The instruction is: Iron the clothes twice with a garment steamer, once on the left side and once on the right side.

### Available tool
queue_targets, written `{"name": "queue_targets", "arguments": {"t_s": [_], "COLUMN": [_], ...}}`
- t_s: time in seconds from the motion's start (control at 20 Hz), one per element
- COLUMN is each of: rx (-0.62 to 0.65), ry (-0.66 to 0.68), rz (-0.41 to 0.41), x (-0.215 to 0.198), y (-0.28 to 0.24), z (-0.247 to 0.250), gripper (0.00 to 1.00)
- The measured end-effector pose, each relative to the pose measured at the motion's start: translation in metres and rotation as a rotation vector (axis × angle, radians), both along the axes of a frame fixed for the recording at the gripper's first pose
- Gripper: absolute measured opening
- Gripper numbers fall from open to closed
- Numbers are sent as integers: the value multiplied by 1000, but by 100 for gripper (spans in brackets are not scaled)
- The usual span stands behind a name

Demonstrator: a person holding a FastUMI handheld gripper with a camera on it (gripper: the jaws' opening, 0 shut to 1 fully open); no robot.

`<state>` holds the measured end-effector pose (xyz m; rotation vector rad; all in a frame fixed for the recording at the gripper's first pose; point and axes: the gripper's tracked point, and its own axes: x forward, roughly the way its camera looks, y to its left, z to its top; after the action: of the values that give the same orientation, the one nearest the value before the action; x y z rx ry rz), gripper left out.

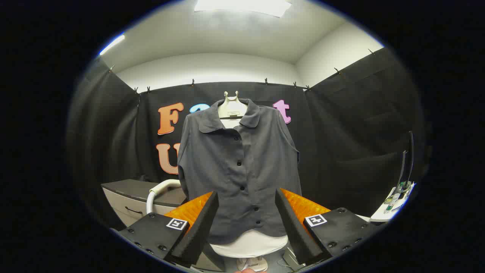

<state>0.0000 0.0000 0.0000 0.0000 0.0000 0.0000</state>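
Grey button-up shirt (240, 167) hanging on a pale dress form (231, 107), straight ahead and beyond the fingers, framed in the gap between them. Gripper (246, 222) spread wide, holding nothing. White curved hose (159, 191) beside a dark-topped cabinet (130, 197), left of the shirt.

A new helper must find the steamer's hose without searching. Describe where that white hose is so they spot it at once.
Start at the grey shirt hanging before the black cloth wall. Look down to the cabinet beside its lower hem, just beyond the gripper with its open, empty jaws. The hose arches over the cabinet top: the one curved white tube among flat, dark surfaces.
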Motion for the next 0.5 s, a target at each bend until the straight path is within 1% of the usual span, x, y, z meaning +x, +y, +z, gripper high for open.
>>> {"name": "queue_targets", "arguments": {"t_s": [0.35, 0.5], "rx": [0, 0], "ry": [-4, -2], "rz": [-11, 6], "x": [16, 23], "y": [-3, 5], "z": [-5, -6], "gripper": [97, 97]}}
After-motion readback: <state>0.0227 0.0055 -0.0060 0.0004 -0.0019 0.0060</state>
